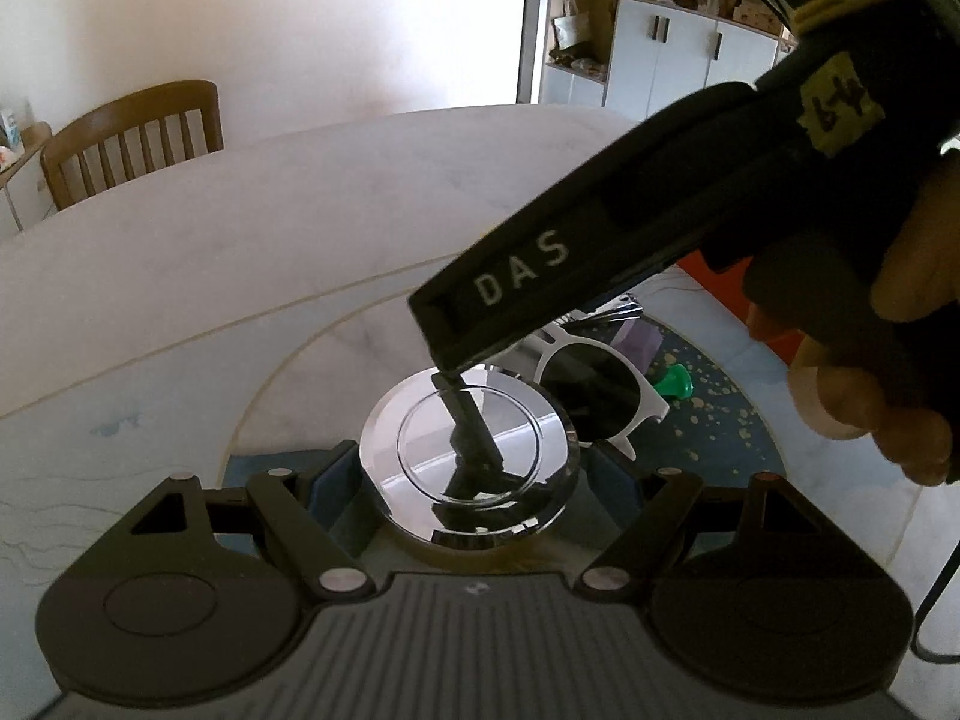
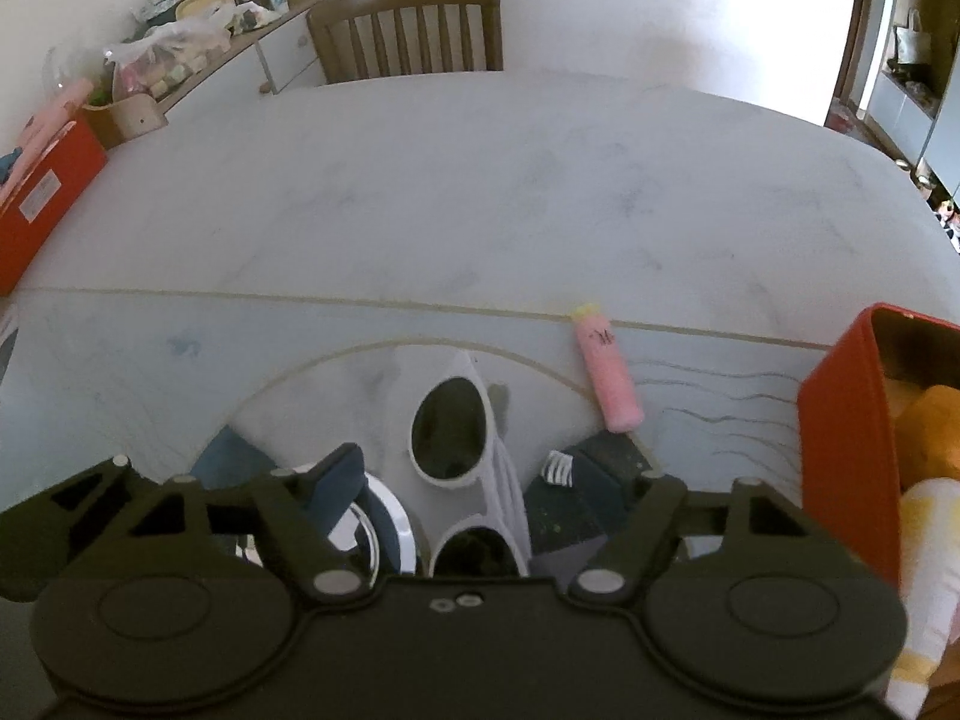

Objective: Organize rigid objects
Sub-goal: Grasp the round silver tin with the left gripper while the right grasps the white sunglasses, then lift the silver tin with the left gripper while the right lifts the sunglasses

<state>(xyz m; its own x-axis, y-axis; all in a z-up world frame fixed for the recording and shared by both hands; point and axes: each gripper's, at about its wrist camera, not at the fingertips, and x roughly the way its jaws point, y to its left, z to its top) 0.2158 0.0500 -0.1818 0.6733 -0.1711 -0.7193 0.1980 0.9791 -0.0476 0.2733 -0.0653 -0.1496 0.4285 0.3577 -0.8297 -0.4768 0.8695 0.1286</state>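
Observation:
In the left wrist view a round chrome compact mirror (image 1: 471, 459) lies on the marble table between my left gripper's (image 1: 471, 468) open blue fingers (image 1: 333, 480). White-framed sunglasses (image 1: 600, 396) lie just right of it, beside a green pin (image 1: 677, 383). My right gripper's body (image 1: 600, 258) hangs over them from the upper right. In the right wrist view the right gripper (image 2: 474, 492) is open straddling the sunglasses (image 2: 456, 432), with the mirror (image 2: 366, 534) at its left finger. A pink tube (image 2: 606, 375) lies ahead on the right.
A red box (image 2: 840, 432) holding soft yellow and orange items stands at the right. Another red box (image 2: 42, 198) sits at the left table edge. A wooden chair (image 2: 414, 30) stands behind the table. A dark speckled mat (image 1: 714, 420) lies under the items.

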